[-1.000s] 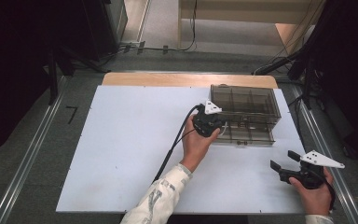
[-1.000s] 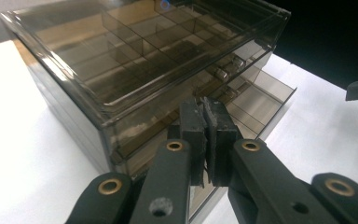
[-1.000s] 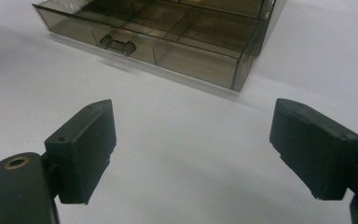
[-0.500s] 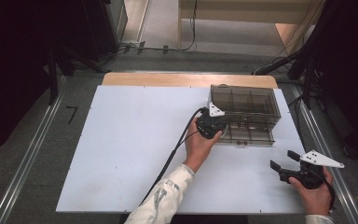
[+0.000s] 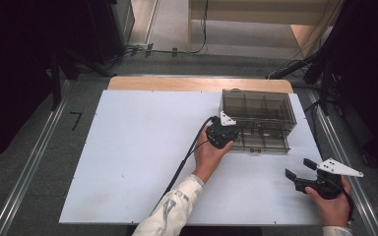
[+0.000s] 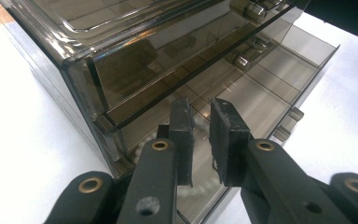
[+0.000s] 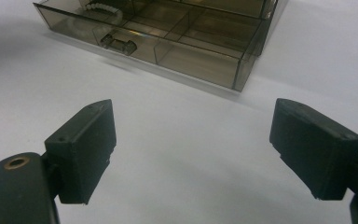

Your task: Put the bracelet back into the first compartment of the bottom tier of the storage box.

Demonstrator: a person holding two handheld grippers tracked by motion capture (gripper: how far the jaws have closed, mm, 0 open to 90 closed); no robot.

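Observation:
A smoky clear drawer cabinet (image 5: 258,105) stands on the white table top, its bottom drawer (image 5: 262,144) pulled out toward me. My left gripper (image 5: 222,132) hangs over the drawer's left compartment; in the left gripper view its jaws (image 6: 201,105) are shut to a narrow slit with nothing between them. A white beaded thing (image 6: 192,190) lies in the drawer below them, and the right gripper view shows the white beaded thing (image 7: 103,8) too. My right gripper (image 5: 299,168) rests low near the table's front right, open and empty (image 7: 193,109), facing the drawer (image 7: 196,65).
The white board (image 5: 142,147) spreads wide to the left of the cabinet. A wooden strip (image 5: 177,83) runs along the far edge. Metal rails (image 5: 34,157) flank the table. The left gripper's cable (image 5: 187,157) trails back along the forearm.
My left gripper has slid to the right, up to the cabinet's front left corner and over the open drawer. The right gripper has stayed put.

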